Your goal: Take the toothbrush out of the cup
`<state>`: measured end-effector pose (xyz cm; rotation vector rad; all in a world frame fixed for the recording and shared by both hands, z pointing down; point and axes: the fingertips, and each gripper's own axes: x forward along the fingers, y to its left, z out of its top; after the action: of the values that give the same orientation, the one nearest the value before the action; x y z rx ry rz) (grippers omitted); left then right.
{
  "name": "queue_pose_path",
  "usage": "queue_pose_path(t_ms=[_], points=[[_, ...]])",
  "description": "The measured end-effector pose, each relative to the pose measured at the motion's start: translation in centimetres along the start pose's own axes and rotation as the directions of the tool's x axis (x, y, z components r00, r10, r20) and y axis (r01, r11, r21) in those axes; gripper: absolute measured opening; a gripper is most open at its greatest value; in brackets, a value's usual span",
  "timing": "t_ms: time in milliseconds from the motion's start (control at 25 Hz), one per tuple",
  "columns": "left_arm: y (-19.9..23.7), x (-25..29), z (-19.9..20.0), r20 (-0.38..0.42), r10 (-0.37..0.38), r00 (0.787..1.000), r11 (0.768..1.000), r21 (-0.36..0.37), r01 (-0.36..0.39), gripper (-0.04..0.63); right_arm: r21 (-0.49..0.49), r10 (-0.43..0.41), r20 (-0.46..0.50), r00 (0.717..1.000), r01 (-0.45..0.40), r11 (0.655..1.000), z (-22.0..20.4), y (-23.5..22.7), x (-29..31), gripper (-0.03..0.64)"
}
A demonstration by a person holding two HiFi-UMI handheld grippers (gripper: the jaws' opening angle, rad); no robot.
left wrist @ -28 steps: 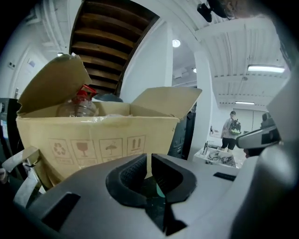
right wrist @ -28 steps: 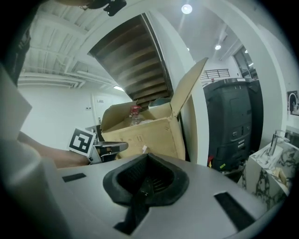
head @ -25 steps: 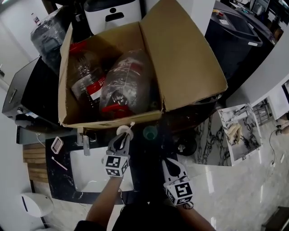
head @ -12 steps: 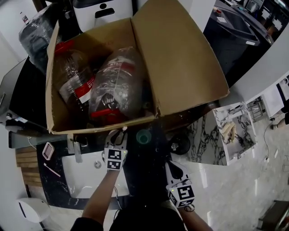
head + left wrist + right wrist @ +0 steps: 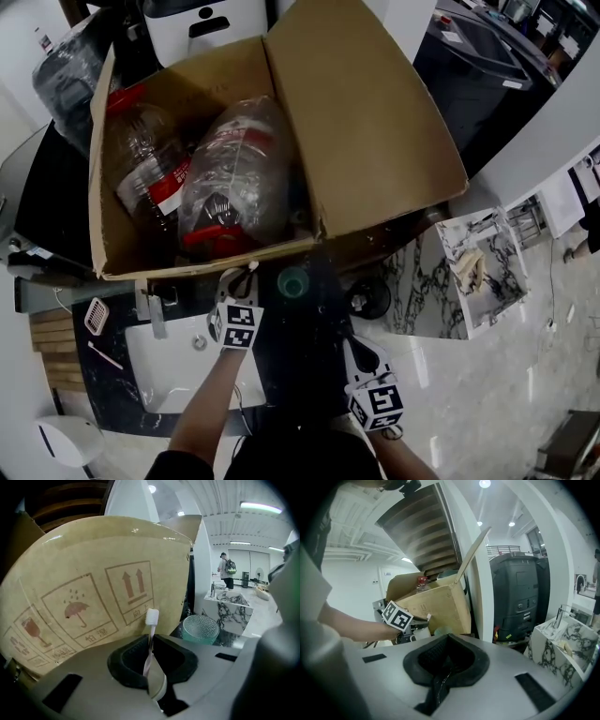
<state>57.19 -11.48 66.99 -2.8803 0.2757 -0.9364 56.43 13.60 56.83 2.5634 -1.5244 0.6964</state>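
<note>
- Left gripper [image 5: 240, 277], in the head view, is reaching forward over the dark tabletop [image 5: 302, 349] and is grasping the toothbrush [image 5: 250, 269]. The white head of the toothbrush is pointing toward the front wall of the cardboard box [image 5: 366, 122]. The green cup [image 5: 293, 282] is standing just beside it on the right; the toothbrush is outside the cup and is not touching it. The person's left forearm is passing over a white sink [image 5: 178, 366]. The right gripper [image 5: 362, 349] is hanging nearer to the person, well apart from the green cup. Plastic bottles [image 5: 230, 183] with red parts are lying inside the cardboard box.
- In the left gripper view, the jaws are pressing together on the thin pink handle of the toothbrush. Its bristle head is standing upright above them, in front of the box wall with the printed umbrella and arrow marks. The green cup is sitting on the tabletop to the right of the jaws. A person with a backpack [image 5: 227, 569] is standing far behind.
- In the right gripper view, the jaws are lying fully together and are holding nothing. Beyond them, the left gripper with its marker cube is holding the toothbrush close to the cardboard box. A black machine [image 5: 518, 597] is standing at the right.
</note>
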Motion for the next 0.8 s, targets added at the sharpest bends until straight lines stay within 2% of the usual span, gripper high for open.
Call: queue_pose_path(t_ms=[200, 360, 600, 800], points=[[-0.1, -1.1, 0.5, 0.018, -0.001, 1.000, 1.000, -0.009, 0.001, 0.044, -0.008, -0.005, 0.004, 1.000, 0.005, 1.000, 0.2, 0.1, -1.1, 0.012], [0.1, -3.7, 2.8, 0.105, 0.025, 0.994, 1.000, 0.003, -0.025, 0.043, -0.027, 0.006, 0.023, 1.000, -0.006, 1.000, 0.8, 0.5, -2.2, 0.012], [-0.4, -10.3, 6.5, 0.239, 0.070, 0.969, 0.997, -0.033, -0.064, 0.043, -0.053, 0.069, 0.069, 0.995, -0.066, 0.996, 2.1, 2.1, -4.0, 0.012], [-0.8, -17.5, 8.8, 0.322, 0.141, 0.936, 0.987, -0.118, -0.108, 0.041, -0.045, 0.180, 0.091, 0.979, -0.177, 0.983, 1.3, 3.9, -4.3, 0.012]])
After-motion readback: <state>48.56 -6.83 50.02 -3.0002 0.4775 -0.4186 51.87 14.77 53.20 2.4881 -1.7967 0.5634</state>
